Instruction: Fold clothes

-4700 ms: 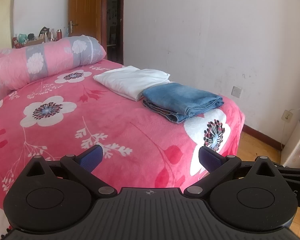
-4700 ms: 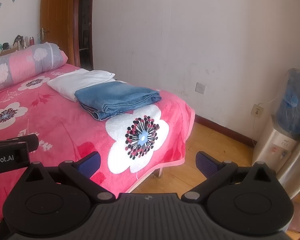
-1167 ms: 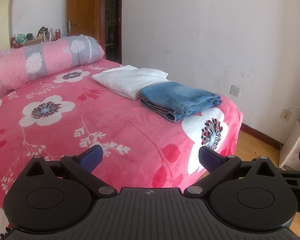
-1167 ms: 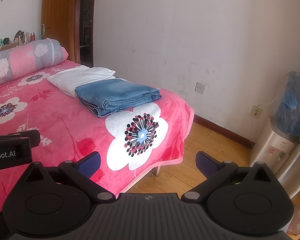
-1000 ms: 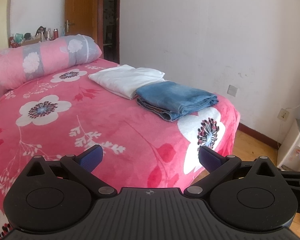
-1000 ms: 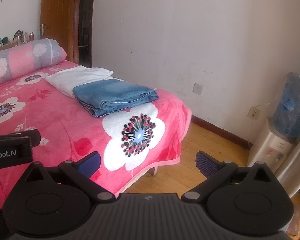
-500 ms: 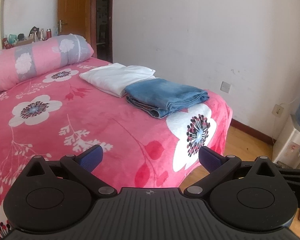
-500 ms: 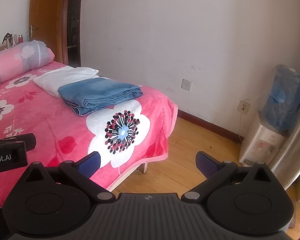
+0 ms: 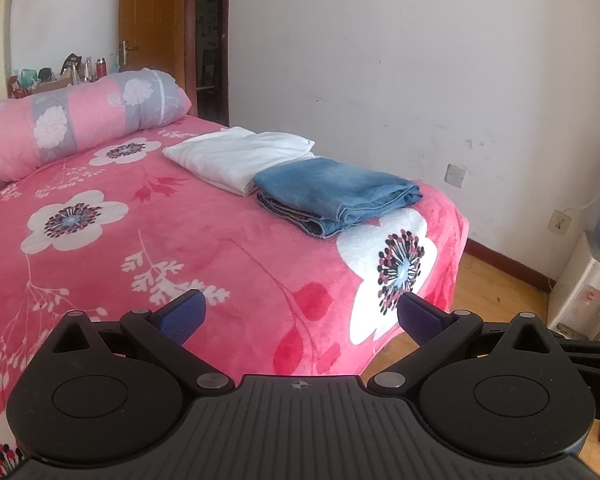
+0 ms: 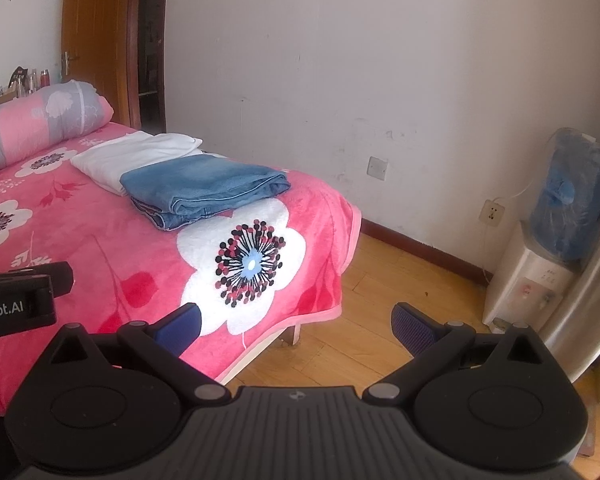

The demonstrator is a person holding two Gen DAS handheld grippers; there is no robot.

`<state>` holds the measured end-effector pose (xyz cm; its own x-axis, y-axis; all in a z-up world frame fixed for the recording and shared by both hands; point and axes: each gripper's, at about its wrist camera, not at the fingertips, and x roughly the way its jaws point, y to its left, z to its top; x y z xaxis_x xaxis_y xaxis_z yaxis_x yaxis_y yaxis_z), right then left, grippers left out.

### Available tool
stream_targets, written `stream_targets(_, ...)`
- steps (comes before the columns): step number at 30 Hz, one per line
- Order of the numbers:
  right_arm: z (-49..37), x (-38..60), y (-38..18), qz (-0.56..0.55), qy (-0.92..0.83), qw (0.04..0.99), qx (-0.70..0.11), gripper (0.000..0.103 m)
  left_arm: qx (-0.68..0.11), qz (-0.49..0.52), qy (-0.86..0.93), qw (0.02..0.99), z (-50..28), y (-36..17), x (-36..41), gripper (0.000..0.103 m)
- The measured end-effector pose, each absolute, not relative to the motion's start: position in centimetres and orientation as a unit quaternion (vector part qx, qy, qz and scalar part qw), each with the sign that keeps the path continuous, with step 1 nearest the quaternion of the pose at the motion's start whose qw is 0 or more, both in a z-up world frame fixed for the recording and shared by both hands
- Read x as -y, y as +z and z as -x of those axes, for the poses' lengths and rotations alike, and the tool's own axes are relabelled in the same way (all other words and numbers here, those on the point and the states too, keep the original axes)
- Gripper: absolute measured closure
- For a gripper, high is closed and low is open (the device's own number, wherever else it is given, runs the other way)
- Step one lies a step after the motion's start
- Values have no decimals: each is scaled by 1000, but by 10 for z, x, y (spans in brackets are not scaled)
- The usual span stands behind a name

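Both wrist views look forward across the bed's foot corner, sharing the folded jeans.

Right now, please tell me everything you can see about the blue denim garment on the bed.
The blue denim garment is folded into a flat, thick rectangle of several layers, with faded mid-blue fabric and a stitched hem along its near edge. It lies on the pink flowered blanket near the bed's far corner, just behind a large white flower print. Its far end meets, perhaps slightly overlaps, the folded white garment. Neither gripper touches it; both are open and well short of it.
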<state>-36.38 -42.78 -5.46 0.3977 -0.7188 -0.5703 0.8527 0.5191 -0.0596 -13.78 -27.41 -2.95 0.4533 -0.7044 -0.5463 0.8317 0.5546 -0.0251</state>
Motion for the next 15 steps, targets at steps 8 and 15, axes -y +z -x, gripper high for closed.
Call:
stream_targets(8,363,427,-54,-120,-476,827,-275,0,-256,-123,-456,844,138,-29,273,0)
stream_targets(15,363,426,-54,-119,-475,827,-275,0,-256,-122,-455,844,137,-28,273,0)
